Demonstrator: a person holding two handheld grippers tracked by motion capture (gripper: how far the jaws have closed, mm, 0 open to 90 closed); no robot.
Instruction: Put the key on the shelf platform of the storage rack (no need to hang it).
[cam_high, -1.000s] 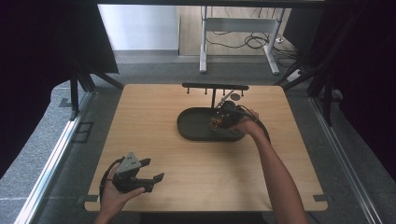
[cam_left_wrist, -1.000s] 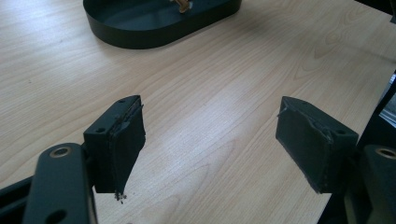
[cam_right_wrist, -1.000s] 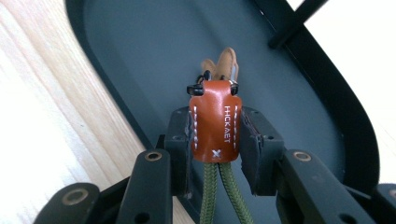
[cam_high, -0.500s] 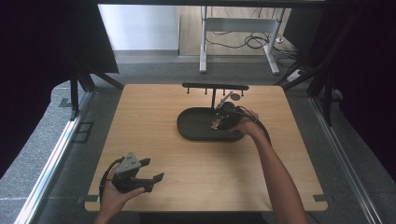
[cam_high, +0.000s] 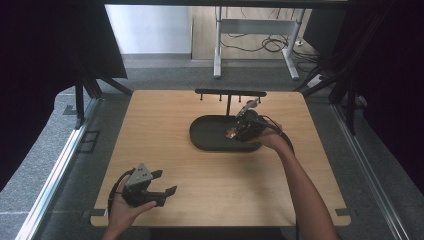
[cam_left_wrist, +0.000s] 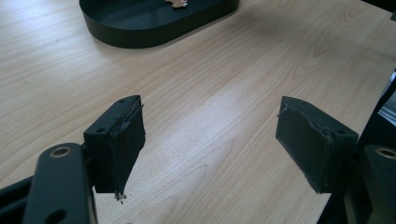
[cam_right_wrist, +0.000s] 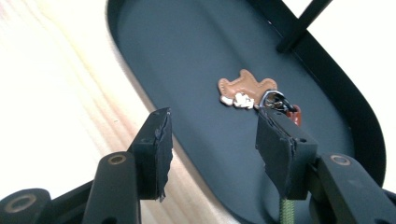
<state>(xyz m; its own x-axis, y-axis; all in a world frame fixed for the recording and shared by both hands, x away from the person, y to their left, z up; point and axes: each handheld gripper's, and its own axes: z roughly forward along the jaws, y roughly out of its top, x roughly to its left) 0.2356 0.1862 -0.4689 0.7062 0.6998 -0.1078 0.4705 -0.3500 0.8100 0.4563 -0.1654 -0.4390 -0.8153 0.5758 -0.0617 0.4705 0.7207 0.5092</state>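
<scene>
A black oval tray (cam_high: 210, 137) lies at the table's middle back, its rim also in the left gripper view (cam_left_wrist: 140, 35). In it rests a brown leather key fob (cam_right_wrist: 245, 86) with a metal ring (cam_right_wrist: 276, 100); the fob (cam_high: 231, 134) shows in the high view too. My right gripper (cam_right_wrist: 212, 140) hovers open over the tray's near side, the fob just beyond its right jaw; from above it (cam_high: 240, 131) sits at the tray's right end. My left gripper (cam_high: 162, 187) rests open at the table's front left, nothing between its jaws (cam_left_wrist: 210, 135).
A black T-shaped hanger stand (cam_high: 230, 94) with small pegs rises behind the tray (cam_right_wrist: 299, 28). Bare wooden tabletop (cam_high: 225, 185) spreads between the two grippers. Beyond the far edge are grey floor, table legs and cables.
The right hand and its gripper have shifted slightly over the tray's right end. The left gripper has stayed in place.
</scene>
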